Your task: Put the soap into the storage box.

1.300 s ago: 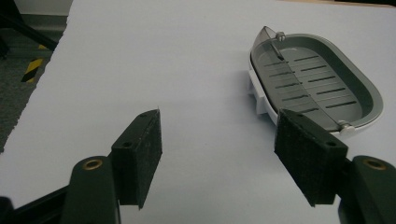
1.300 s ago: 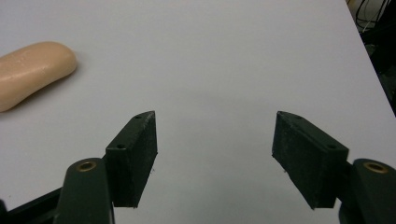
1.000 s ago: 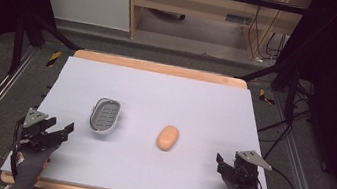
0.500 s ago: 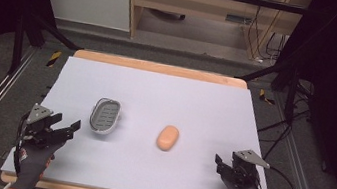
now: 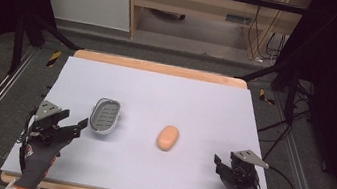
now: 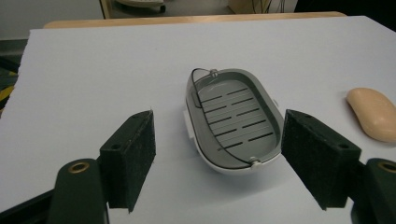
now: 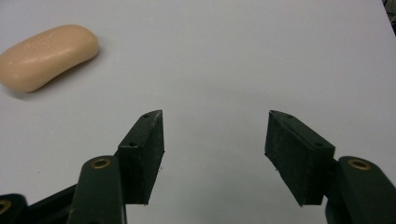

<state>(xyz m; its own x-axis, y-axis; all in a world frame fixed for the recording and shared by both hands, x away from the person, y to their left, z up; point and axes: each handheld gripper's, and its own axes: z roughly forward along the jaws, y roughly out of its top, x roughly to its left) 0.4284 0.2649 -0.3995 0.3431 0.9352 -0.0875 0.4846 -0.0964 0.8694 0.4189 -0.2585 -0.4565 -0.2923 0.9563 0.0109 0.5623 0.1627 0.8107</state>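
Note:
A grey oval soap dish (image 5: 105,115) with a slotted floor lies on the left half of the white table cover (image 5: 166,94). A peach bar of soap (image 5: 168,137) lies to its right, apart from it. My left gripper (image 5: 74,122) stands open just left of and nearer than the dish. In the left gripper view the dish (image 6: 233,116) lies just beyond the gap of the open left gripper (image 6: 218,133), untouched, with the soap (image 6: 373,114) at the right edge. My right gripper (image 5: 223,162) is open and empty near the front right. The right gripper view has my right gripper (image 7: 215,140) over bare cover and the soap (image 7: 46,56) far off at upper left.
The cover lies on a wooden table whose far edge (image 5: 160,67) shows as a tan strip. Black frame legs (image 5: 39,30) and cables (image 5: 291,138) stand around the table. A wooden cabinet (image 5: 194,7) is beyond it.
My left gripper has moved forward and a little right, closer to the soap dish. The right gripper, dish and soap have stayed about where they were.

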